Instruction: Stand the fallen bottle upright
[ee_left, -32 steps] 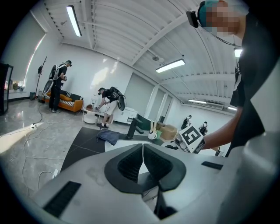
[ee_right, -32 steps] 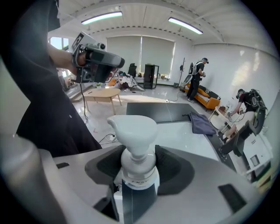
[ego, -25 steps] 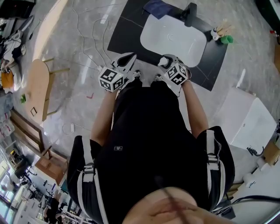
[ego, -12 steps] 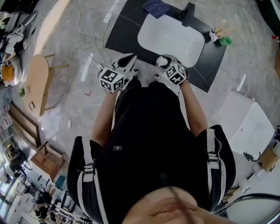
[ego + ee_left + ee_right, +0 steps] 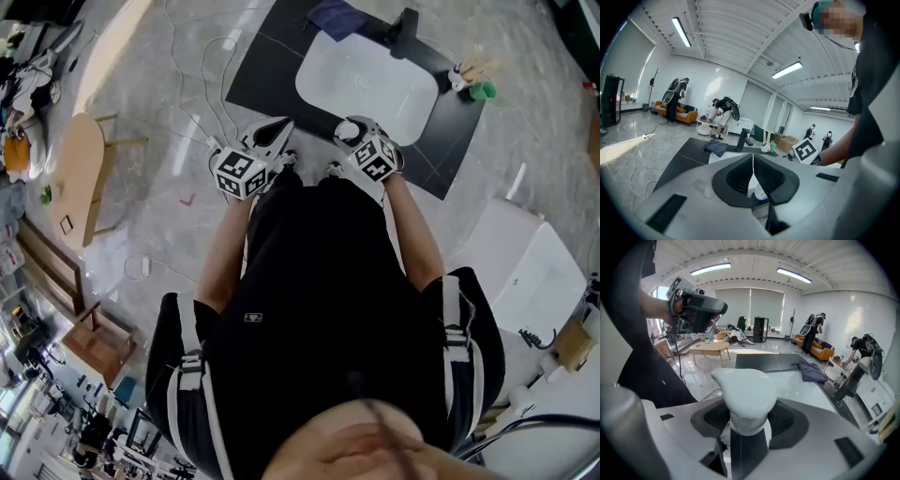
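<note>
The bottle has a white spouted cap and a dark body. My right gripper is shut on it, with the cap sticking out past the jaws. In the head view the white cap shows at the tip of the right gripper, close to the person's waist. My left gripper is beside it, a hand's width to the left. Its jaws meet in a thin line in the left gripper view, so the left gripper is shut and holds nothing. Both point toward the white basin.
The basin sits in a black counter with a black faucet, a blue cloth and a green cup along its far edge. Cables trail over the grey floor at left. A white box stands at right.
My left gripper has drifted slightly sideways. The right gripper keeps its hold on the bottle and stays in place.
</note>
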The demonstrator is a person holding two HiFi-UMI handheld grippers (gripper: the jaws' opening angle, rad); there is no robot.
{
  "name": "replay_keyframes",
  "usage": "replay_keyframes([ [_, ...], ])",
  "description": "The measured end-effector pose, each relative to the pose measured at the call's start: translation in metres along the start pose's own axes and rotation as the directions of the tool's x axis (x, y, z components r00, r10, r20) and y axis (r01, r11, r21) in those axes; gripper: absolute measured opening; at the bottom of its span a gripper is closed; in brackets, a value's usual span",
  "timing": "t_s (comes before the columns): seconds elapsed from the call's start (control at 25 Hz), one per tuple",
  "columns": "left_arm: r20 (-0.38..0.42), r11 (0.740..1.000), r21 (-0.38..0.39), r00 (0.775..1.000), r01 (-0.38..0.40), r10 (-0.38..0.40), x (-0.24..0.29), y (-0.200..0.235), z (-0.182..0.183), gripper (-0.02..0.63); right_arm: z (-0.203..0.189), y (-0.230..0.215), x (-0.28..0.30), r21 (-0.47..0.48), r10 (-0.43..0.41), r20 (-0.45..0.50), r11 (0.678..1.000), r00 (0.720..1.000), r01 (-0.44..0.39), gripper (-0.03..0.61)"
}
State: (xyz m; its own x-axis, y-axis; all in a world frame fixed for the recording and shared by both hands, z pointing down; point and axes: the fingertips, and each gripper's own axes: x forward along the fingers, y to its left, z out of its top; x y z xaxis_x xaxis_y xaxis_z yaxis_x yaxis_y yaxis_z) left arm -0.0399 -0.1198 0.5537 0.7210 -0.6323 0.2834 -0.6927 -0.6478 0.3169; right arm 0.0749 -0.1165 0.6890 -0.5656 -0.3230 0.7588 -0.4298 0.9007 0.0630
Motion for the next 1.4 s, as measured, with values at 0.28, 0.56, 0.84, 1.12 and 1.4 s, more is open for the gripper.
replay_keyframes([
  [0.28,0.004,0.999,0.003,0.999,0.042,-0.042,-0.002,0.004,0.003,0.017,-0.003,0.0,-0.004,-0.007,-0.056,-0.021,0.998,0.998,0.056,0.295],
  [0.56,-0.021,0.991,0.022,0.991,0.135,-0.135,-0.003,0.012,0.006,0.017,-0.005,0.0,-0.011,0.081,-0.149,-0.027,0.985,0.988,0.151,0.311],
  [0.84,-0.08,0.96,0.04,0.959,0.277,-0.273,-0.005,0.017,-0.002,0.017,-0.018,0.019,-0.035,0.197,-0.301,-0.074,0.93,0.951,0.31,0.328],
  [1.12,-0.13,0.934,0.084,0.933,0.348,-0.336,-0.01,0.005,-0.009,0.017,-0.05,0.048,-0.072,0.346,-0.444,-0.119,0.82,0.888,0.456,0.313],
  [1.4,-0.104,0.948,0.14,0.956,0.287,-0.274,-0.022,-0.033,-0.008,0.015,-0.069,0.081,-0.099,0.305,-0.406,-0.114,0.854,0.907,0.421,0.15],
])
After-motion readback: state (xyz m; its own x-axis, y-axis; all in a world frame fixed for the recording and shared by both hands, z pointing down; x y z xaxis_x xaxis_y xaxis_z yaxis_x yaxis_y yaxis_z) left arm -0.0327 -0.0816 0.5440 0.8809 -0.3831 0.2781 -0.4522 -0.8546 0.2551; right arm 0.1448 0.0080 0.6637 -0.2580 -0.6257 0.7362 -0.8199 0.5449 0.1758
